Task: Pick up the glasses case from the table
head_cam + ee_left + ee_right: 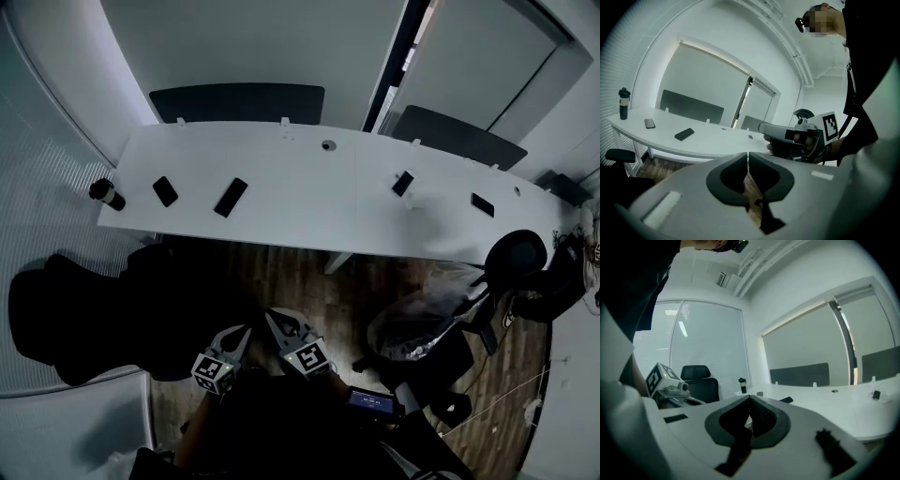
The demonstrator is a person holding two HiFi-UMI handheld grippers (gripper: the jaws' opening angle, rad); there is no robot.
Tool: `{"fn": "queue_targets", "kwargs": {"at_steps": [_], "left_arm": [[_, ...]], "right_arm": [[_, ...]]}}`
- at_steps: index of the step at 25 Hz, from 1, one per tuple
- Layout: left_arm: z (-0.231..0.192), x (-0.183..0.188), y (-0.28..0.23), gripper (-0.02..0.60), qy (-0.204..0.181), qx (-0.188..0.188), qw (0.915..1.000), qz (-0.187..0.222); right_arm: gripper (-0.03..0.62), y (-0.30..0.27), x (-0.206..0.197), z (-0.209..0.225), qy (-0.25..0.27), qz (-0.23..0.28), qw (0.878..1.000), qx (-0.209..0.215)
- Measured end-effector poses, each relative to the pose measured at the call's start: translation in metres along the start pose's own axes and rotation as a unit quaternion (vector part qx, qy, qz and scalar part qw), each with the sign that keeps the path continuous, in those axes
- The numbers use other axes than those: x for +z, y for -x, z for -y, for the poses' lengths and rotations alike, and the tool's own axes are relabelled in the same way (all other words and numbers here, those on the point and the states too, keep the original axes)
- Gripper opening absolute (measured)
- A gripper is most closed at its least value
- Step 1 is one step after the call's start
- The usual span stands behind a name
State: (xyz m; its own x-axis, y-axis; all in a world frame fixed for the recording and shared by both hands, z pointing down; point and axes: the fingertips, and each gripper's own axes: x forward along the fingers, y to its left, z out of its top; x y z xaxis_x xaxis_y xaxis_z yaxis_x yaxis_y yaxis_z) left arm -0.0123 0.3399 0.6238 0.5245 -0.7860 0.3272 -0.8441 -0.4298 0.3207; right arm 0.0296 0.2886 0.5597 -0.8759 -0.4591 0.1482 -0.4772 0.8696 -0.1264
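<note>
A long white table (309,202) stands well ahead of me. Several flat dark objects lie on it. The oblong dark one (231,197) (684,134) left of centre looks like the glasses case, with a smaller dark slab (165,190) (649,123) beside it. Both grippers hang close to my body over the wooden floor, far short of the table. My left gripper (242,331) (748,157) is shut, its pads meeting on nothing. My right gripper (275,321) (749,399) is also shut and empty, just right of the left one.
A dark bottle (106,193) (742,385) stands at the table's left end. Two more small dark items (402,183) (482,204) lie toward the right. Black office chairs (56,309) (520,258) flank me, and a crumpled plastic bag (422,319) lies on the floor at right.
</note>
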Motion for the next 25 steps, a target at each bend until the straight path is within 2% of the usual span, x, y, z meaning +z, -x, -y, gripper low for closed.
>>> {"fn": "queue_targets", "kwargs": {"at_steps": [8,14,19,25], "left_arm": [[0.007,0.005,-0.033,0.018,-0.012,-0.003,0.9996,-0.025],[-0.009,0.018,-0.054,0.015,-0.008,-0.003,0.9997,-0.022],[-0.025,0.018,-0.079,0.009,0.001,-0.017,0.9995,-0.028],[-0.055,0.043,-0.113,0.008,0.015,-0.045,0.9987,-0.018]], "right_arm": [[0.002,0.010,-0.024,0.056,-0.026,-0.008,0.999,-0.037],[0.002,0.002,-0.017,0.080,-0.026,-0.011,0.998,-0.051],[0.003,-0.005,-0.025,0.099,-0.018,-0.033,0.997,-0.073],[0.002,-0.030,-0.013,0.124,0.001,-0.054,0.994,-0.093]]}}
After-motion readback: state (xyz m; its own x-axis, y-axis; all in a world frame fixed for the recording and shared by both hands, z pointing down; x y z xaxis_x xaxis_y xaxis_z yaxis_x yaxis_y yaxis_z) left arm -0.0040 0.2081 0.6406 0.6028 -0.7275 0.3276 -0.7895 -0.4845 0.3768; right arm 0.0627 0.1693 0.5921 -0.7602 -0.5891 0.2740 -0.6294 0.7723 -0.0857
